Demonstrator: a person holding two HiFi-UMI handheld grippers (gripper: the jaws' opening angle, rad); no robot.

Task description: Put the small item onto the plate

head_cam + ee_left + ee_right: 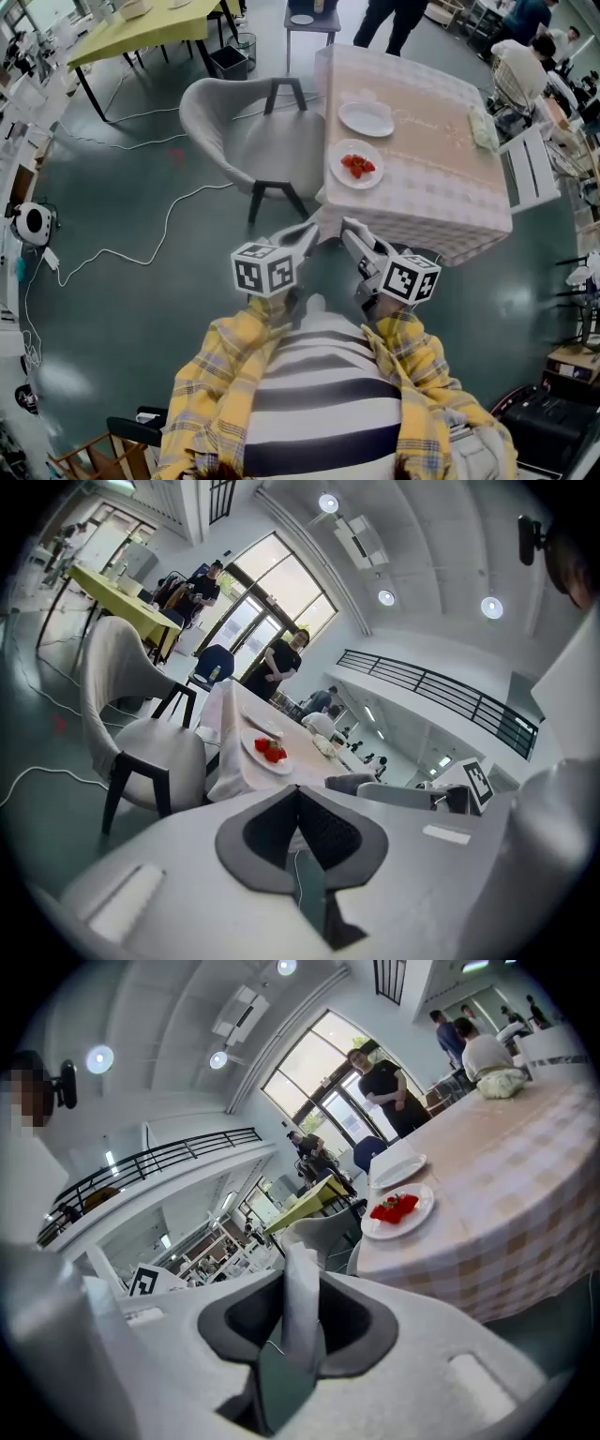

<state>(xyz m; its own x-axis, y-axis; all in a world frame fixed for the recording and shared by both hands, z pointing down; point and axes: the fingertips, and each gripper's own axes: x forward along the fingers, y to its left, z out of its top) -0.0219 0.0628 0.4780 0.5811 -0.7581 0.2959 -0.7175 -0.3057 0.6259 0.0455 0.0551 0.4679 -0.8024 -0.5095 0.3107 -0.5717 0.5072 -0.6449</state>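
Note:
On the checked table [427, 178] a white plate [348, 181] carries red strawberries [358, 166], and an empty white plate [366, 118] lies just beyond it. Both grippers are held close to my chest, short of the table's near corner. My left gripper [309, 229] [298, 794] is shut with nothing in it. My right gripper [349, 229] [302, 1283] is shut on a thin white strip-like item [302, 1307] that stands upright between its pads. In the right gripper view the strawberry plate [412, 1218] lies ahead to the right.
A grey chair [246, 131] stands at the table's left side. A white cable [141, 251] trails over the floor at the left. A pale bundle [483, 127] lies on the table's far right. People stand and sit beyond the table, and a yellow table [141, 28] is at the far left.

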